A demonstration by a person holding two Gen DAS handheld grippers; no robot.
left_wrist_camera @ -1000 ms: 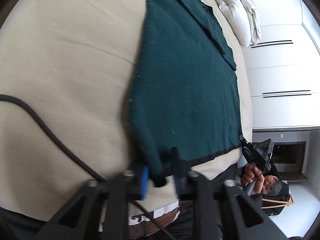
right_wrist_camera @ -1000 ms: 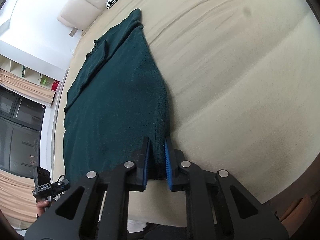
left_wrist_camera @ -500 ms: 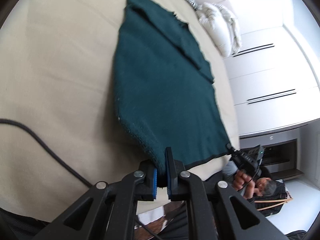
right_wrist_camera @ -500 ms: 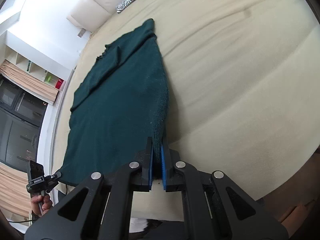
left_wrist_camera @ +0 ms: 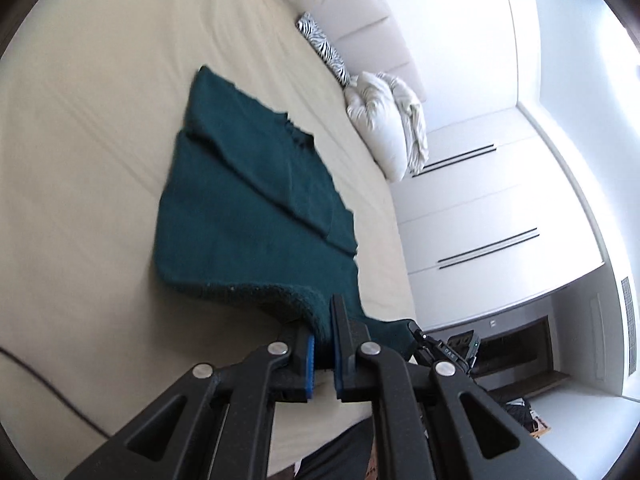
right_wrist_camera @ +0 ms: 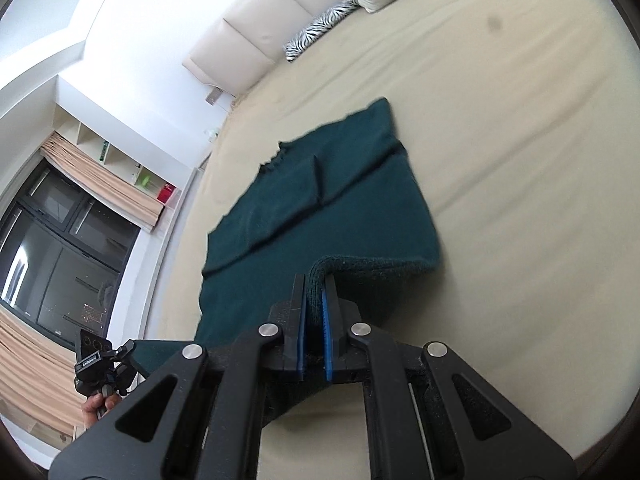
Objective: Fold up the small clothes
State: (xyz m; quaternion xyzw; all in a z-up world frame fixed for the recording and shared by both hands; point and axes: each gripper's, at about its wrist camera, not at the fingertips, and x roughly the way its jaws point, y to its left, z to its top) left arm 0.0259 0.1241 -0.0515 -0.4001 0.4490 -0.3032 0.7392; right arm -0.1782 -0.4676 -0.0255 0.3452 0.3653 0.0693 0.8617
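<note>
We see a wide bed with a beige fitted sheet [left_wrist_camera: 92,128] stretching out ahead of both pairs of jaws. At its far end stands a padded cream headboard [right_wrist_camera: 236,36], with a plump white pillow [left_wrist_camera: 380,128] and a small zebra-striped cushion [left_wrist_camera: 324,50] lying against it.

Spread on the sheet ahead of the jaws is a dark green knitted sweater [left_wrist_camera: 244,216], its sleeve folded across the body. Its far part lies flat on the bed, while its near hem is raised off the sheet and curls up to the jaws.

Our black left gripper with blue pads [left_wrist_camera: 323,346] has its jaws pressed narrow onto one near corner of the sweater's hem. Our black right gripper with blue pads [right_wrist_camera: 314,320] pinches the other near corner the same way, the knit bunched between its pads.

To the left of the left jaws, a thin black cable [left_wrist_camera: 44,384] trails across the sheet.
</note>
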